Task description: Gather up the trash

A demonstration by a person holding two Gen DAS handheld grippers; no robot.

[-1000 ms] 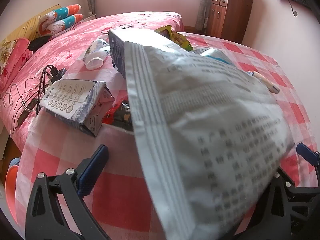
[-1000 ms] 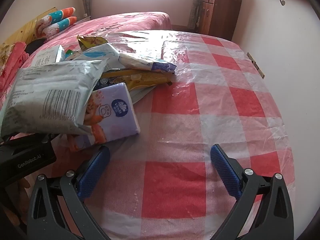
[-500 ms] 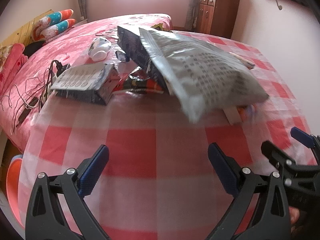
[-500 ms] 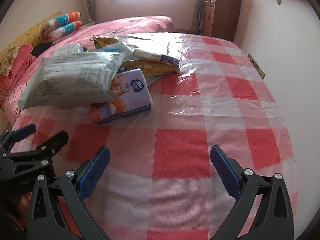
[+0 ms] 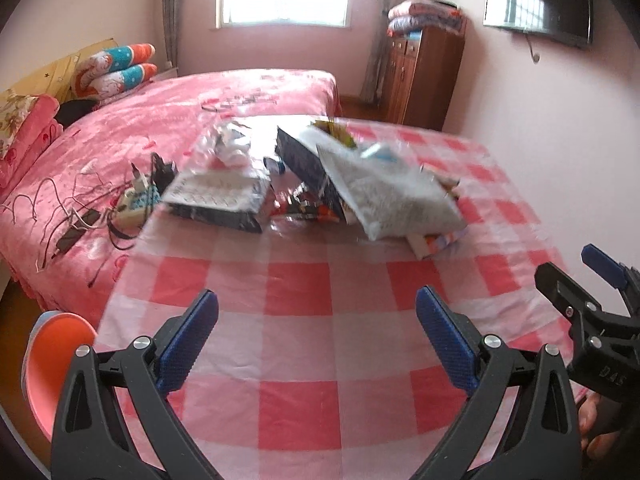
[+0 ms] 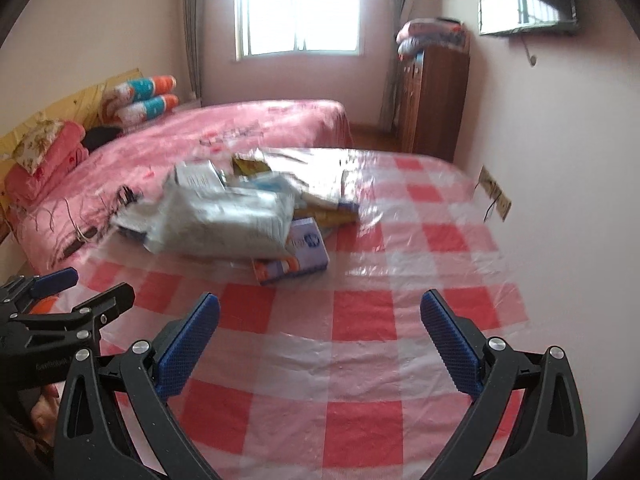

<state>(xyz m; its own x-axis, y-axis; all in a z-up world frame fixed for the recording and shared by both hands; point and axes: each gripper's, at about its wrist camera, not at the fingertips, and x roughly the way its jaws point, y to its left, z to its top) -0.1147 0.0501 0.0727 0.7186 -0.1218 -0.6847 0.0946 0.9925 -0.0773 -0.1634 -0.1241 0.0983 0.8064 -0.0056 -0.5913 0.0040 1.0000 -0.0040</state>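
A heap of trash lies at the far middle of the red-and-white checked table (image 5: 296, 280) (image 6: 360, 308). On top rests a large silver-white printed bag (image 5: 392, 196) (image 6: 224, 224). A flattened dark carton (image 5: 220, 196) sits to its left, with red wrappers (image 5: 300, 208) between them. A purple tissue pack (image 6: 296, 256) pokes out under the bag, and yellow packets (image 6: 248, 166) lie behind. My left gripper (image 5: 316, 336) is open and holds nothing, well short of the heap. My right gripper (image 6: 320, 332) is open too, equally far back. Each gripper shows at the edge of the other's view.
A pink bed (image 5: 168, 120) adjoins the table on the left, with cables and a charger (image 5: 132, 196) near the heap. An orange bin (image 5: 56, 360) stands low at the left. A wooden cabinet (image 5: 420, 80) and a wall TV (image 5: 536, 0) are at the back right.
My left gripper let go of the silver-white bag, which now lies on the heap. Both grippers have drawn back and upward from the pile, widening the view of the room.
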